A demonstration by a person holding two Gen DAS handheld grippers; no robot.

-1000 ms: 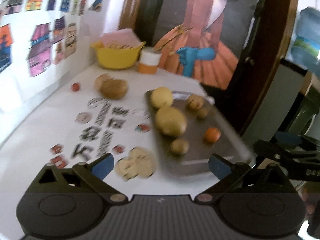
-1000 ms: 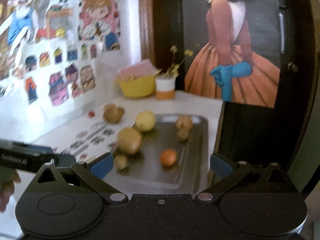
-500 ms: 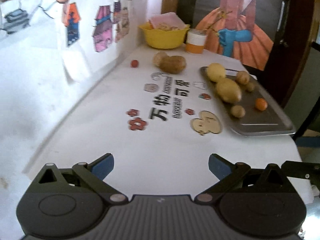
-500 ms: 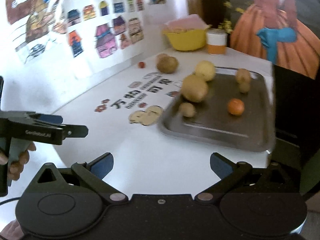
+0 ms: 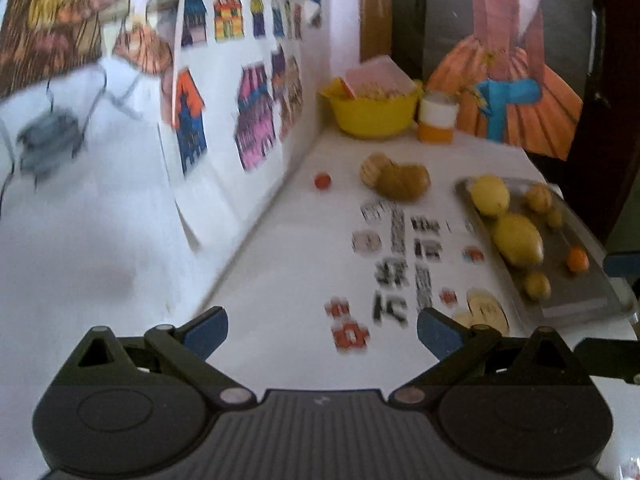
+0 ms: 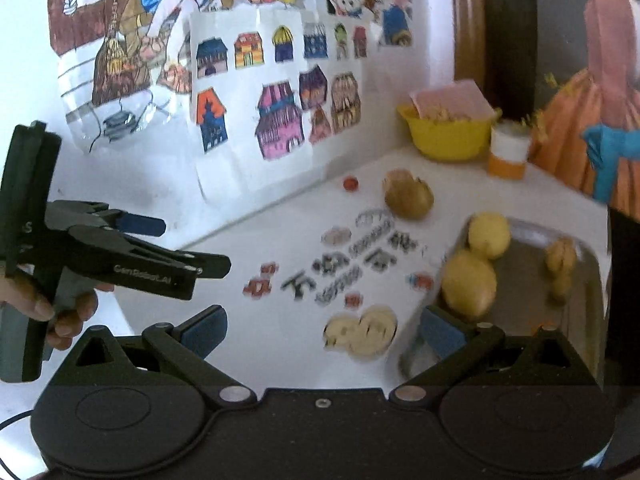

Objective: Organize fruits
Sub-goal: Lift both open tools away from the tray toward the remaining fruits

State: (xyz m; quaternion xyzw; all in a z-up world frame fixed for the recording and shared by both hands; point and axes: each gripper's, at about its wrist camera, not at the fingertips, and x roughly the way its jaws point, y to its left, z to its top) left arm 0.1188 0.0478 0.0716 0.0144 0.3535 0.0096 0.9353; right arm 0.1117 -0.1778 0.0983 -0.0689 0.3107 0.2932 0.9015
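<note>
A metal tray [image 5: 576, 308] lies at the right of the white table. In it are a round yellow fruit [image 5: 490, 194], a large yellow fruit [image 5: 518, 240], a small orange [image 5: 577, 260] and some small brownish fruits [image 5: 538, 198]. Two brown fruits [image 5: 404, 182] and a tiny red fruit [image 5: 322, 181] sit on the table near the wall. My left gripper [image 5: 322, 330] is open and holds nothing, over the table's near left part. My right gripper [image 6: 322, 330] is open too, with the tray's near corner [image 6: 524, 300] behind its right finger.
A yellow bowl [image 5: 374, 114] with a pink card and a white-and-orange cup [image 5: 437, 122] stand at the back. Stickers with black characters [image 5: 400, 264] cover the table's middle. A wall with paper drawings [image 6: 280, 120] runs along the left. A hand [image 6: 60, 312] holds the left gripper.
Both cameras have moved in closer and swung left toward the wall. The tray now sits at the right edge of each view. Both grippers stay open; no fruit has moved.
</note>
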